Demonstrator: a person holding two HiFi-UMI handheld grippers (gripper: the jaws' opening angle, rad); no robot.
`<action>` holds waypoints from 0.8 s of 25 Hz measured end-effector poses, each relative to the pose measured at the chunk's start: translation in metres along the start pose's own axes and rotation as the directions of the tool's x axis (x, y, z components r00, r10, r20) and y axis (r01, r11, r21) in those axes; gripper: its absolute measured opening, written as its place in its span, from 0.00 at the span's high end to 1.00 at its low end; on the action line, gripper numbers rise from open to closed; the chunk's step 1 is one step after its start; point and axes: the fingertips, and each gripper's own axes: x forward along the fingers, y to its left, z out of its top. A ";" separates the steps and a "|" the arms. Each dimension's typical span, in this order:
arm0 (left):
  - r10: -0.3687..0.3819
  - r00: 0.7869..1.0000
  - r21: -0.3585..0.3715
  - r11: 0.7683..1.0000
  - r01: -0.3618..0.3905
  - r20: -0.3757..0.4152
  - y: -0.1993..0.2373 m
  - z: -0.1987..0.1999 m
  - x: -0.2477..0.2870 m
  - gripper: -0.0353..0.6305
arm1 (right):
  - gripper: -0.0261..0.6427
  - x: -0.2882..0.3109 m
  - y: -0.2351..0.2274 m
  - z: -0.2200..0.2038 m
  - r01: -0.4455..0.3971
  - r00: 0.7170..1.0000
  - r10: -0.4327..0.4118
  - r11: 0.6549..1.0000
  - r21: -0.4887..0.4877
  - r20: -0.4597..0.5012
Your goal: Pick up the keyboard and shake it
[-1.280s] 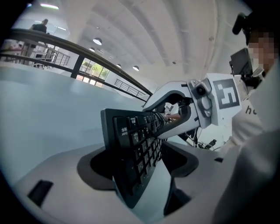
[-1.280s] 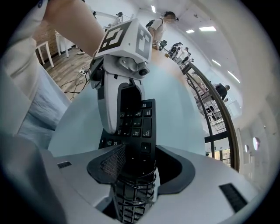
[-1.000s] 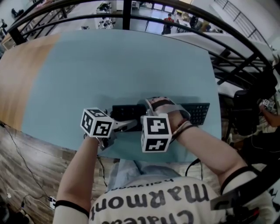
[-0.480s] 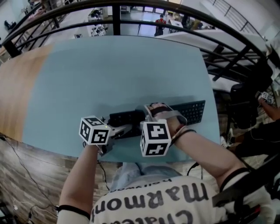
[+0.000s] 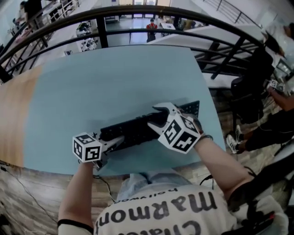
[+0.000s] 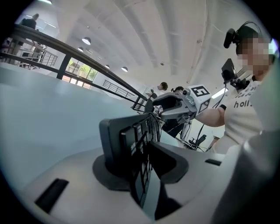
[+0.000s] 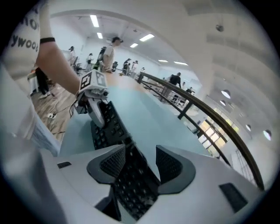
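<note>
Since the earlier frames the right gripper [image 5: 155, 117] has swung away from the near edge of the desk [image 5: 92, 82] and rolled. Its marker cube [image 5: 180, 133], which faced the head camera squarely, now sits cocked on a corner, further right. The keyboard [image 5: 133, 131] has turned too: it ran almost level across the head view and now slants, its right end farther from the person than its left. The left gripper [image 5: 115, 141] has hardly shifted.

The left gripper's fingers [image 6: 168, 159] have just been closing and are now clamped on the keyboard's left end, which stands edge-on between them in the left gripper view. The right gripper's fingers [image 7: 114, 162] stand wide apart astride the keyboard toward its right end. The keyboard runs between them toward the left gripper. One pad overlaps the keys, and a strip of blue desk shows between the keyboard's edge and the other pad, so they do not pinch it.

The black keyboard is over the near part of the light blue desk, just ahead of the person. Whether it is clear of the desk cannot be told. A black railing [image 5: 138, 11] curves beyond the desk's far edge.
</note>
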 end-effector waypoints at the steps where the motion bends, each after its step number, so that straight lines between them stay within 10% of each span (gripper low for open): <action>1: -0.001 1.000 0.003 1.000 0.001 0.002 0.001 0.000 -0.001 0.76 | 0.61 -0.011 -0.012 -0.019 0.031 0.999 -0.030 0.996 0.083 -0.016; 5: 0.008 1.000 0.022 1.000 -0.008 -0.008 0.004 -0.003 0.001 0.76 | 0.64 -0.056 -0.051 -0.110 0.108 0.994 -0.086 0.910 0.399 -0.074; 12: 0.014 0.999 0.063 0.998 -0.010 -0.052 0.002 -0.002 0.000 0.76 | 0.67 -0.104 -0.089 -0.221 0.112 0.993 -0.051 0.621 0.775 -0.103; 20: 0.080 0.991 0.173 0.983 -0.061 -0.107 0.008 0.001 -0.003 0.75 | 0.67 -0.077 -0.110 -0.241 0.027 0.981 0.113 0.733 0.679 -0.160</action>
